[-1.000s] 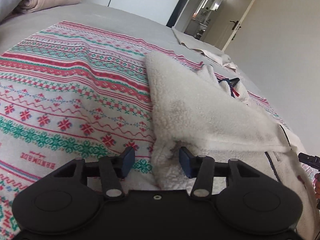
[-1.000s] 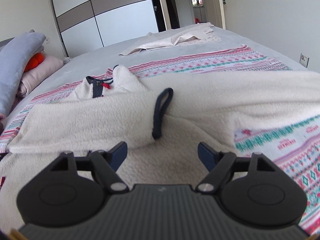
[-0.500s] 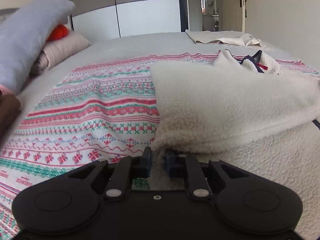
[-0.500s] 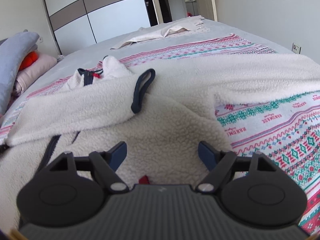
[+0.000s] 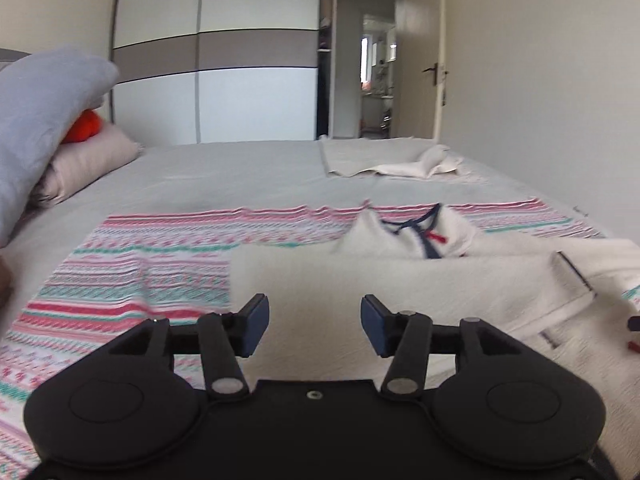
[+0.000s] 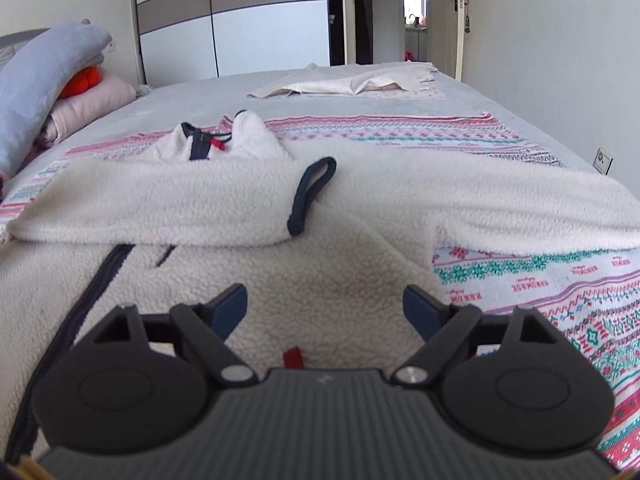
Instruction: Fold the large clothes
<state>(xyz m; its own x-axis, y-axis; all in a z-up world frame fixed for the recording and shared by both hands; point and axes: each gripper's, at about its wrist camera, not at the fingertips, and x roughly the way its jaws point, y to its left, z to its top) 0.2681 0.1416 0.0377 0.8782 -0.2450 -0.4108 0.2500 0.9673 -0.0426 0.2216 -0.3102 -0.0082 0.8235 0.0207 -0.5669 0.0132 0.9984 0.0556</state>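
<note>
While the fleece jacket lay spread, only the right wrist view showed its navy cuff.
Both the left gripper and the right gripper hovered level above it (jaws spread, holding nothing).

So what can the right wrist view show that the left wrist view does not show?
Only the right wrist view shows the dark cuff of the folded sleeve, the long zipper, the wall socket, and the open right gripper.
Only the left wrist view shows the open left gripper.
Both show the white fleece jacket, its collar, the patterned blanket, pillows and wardrobe.
</note>
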